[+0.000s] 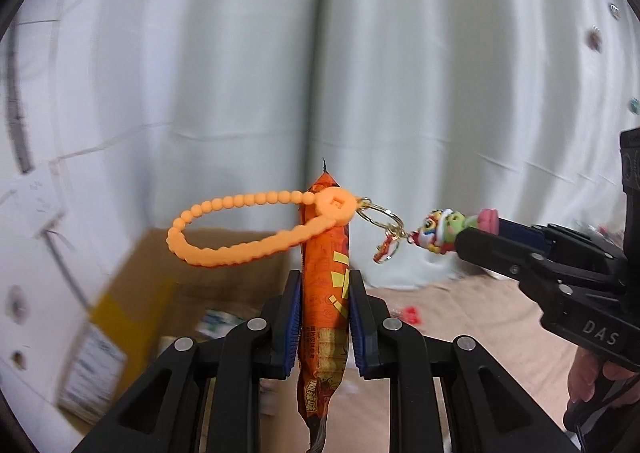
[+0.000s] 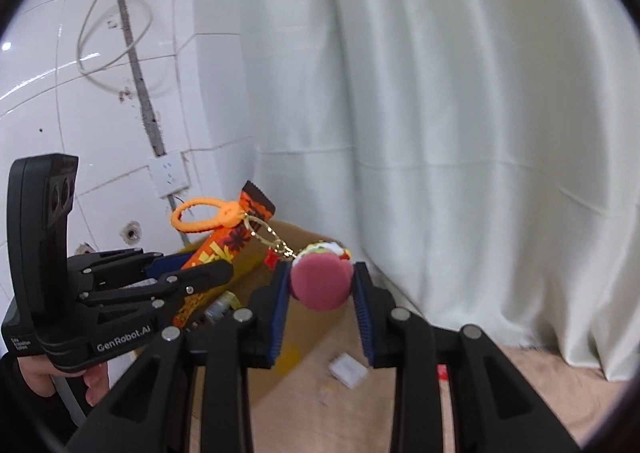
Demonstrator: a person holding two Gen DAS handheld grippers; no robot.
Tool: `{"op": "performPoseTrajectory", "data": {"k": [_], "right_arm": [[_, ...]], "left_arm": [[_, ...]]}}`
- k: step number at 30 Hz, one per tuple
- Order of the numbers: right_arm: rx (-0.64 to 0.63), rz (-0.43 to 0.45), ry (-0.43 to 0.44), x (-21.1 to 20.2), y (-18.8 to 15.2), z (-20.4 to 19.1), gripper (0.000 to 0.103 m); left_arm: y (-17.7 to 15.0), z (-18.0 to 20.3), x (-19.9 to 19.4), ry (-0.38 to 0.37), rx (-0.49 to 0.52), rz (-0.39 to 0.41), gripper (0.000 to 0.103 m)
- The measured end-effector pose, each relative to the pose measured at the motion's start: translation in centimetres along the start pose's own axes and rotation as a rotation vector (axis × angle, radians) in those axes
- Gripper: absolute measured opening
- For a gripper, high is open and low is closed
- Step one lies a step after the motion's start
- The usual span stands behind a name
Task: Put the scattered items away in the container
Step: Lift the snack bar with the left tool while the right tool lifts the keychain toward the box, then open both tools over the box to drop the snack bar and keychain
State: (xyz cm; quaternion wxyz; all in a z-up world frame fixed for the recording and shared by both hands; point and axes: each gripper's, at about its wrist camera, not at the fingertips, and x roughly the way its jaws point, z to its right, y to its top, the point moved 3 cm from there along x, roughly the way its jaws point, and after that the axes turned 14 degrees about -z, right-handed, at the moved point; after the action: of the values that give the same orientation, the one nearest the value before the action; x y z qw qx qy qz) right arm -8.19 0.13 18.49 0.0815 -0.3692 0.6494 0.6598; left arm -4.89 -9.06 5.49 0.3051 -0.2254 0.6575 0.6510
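The left tongs (image 1: 325,327) clamp an orange snack packet (image 1: 325,293); the right tongs (image 2: 321,307) pinch a keychain figure (image 2: 320,281), both above the cardboard box (image 2: 296,317). Untangle its orange strap (image 1: 240,231) from the packet before releasing.

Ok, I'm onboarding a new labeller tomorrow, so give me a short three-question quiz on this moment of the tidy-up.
1. True or false: the left hand-held gripper is shut on an orange snack packet.
2. What does the right hand-held gripper hold? A) a white card B) a keychain figure C) nothing
3. Fill in: the keychain's orange beaded loop hangs out in front of the ____ packet.

Key
1. True; its pads press the packet from both sides.
2. B; the figure sits between its pads, gold ring and loop trailing toward the packet.
3. Snack; the cardboard box lies below both.
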Motion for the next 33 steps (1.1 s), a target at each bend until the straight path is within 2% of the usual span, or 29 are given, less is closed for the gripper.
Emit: {"op": "performPoseTrajectory", "data": {"k": [7,10,12,14,20,25,31,32,33], "right_arm": [[-0.056,-0.054,0.103,6.2,2.8,-4.7,0.034],[-0.080,-0.084,0.137,9.0,2.6,-6.9,0.034],[-0.086,-0.132,0.164,11.3,2.1,-8.0,0.034],[-0.103,-0.181,0.156,13.5,1.5,-8.9,0.034],[-0.116,-0.233,0.162,16.3,0.3,-10.1,0.034],[-0.117,-0.231,0.156,16.3,0.4,-10.1,0.034],[-0.139,-0.231,0.100,16.2,0.6,-10.0,0.036],[-0.134,-0.235,0.099,16.1,0.5,-9.7,0.044],[-0.133,-0.237,0.100,16.0,0.4,-9.6,0.057]], "left_arm": [[0.1,-9.0,-1.4,0.128,-0.096,-0.003,0.022],[-1.0,-11.8,-1.0,0.171,-0.120,-0.026,0.022],[-1.7,-13.1,0.0,0.182,-0.138,-0.055,0.022],[-2.7,-14.4,1.1,0.192,-0.158,-0.083,0.022],[-4.9,-15.3,3.8,0.186,-0.179,-0.138,0.022],[-5.5,-15.2,5.1,0.169,-0.185,-0.158,0.022],[-5.3,-15.0,5.2,0.166,-0.201,-0.151,0.023],[-5.3,-14.9,5.3,0.168,-0.202,-0.156,0.023],[-5.4,-14.9,5.4,0.165,-0.202,-0.159,0.023]]}}
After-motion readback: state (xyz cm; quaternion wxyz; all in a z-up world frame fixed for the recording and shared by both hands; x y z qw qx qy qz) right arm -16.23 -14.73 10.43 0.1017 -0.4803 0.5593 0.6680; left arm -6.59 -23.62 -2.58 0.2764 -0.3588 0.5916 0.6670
